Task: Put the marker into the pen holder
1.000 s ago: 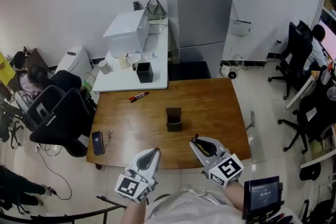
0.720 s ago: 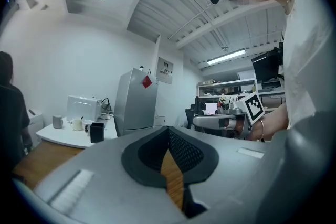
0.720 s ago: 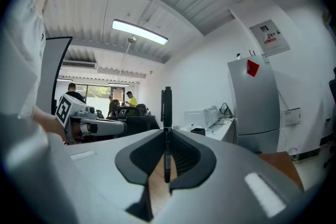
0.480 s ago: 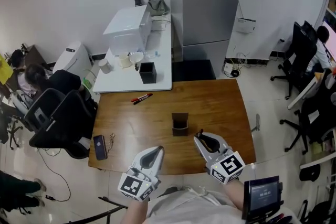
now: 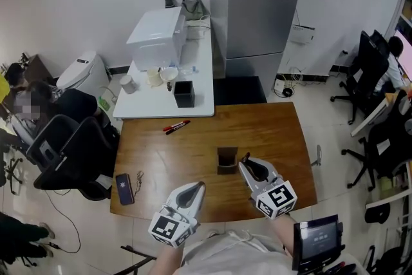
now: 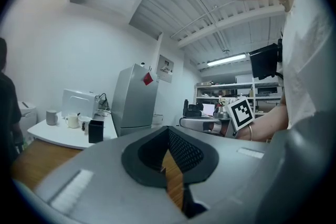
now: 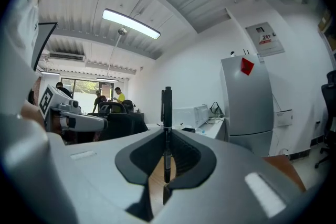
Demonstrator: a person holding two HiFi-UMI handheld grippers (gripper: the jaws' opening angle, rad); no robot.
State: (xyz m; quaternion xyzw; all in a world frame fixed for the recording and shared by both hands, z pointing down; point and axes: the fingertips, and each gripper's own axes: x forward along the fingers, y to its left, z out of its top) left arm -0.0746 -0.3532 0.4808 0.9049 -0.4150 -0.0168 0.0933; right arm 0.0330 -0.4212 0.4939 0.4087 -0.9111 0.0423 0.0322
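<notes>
Both tools have advanced over the wooden surface (image 5: 164, 161), pointing level. The right tool (image 5: 247, 163) clenches a black marker (image 7: 166, 113) upright, the pen holder (image 5: 226, 160) just left of its tip; the left tool (image 5: 197, 188) sits back beside it, closed and empty.

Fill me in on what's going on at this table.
A person stands at a wooden table with a claw in each hand. The right claw is shut on a dark marker, held upright, and sits just right of the brown pen holder. The marker is not yet inside it. The left claw is shut with nothing in it, near the table's front edge. Red markers lie untouched on the far side.
</notes>
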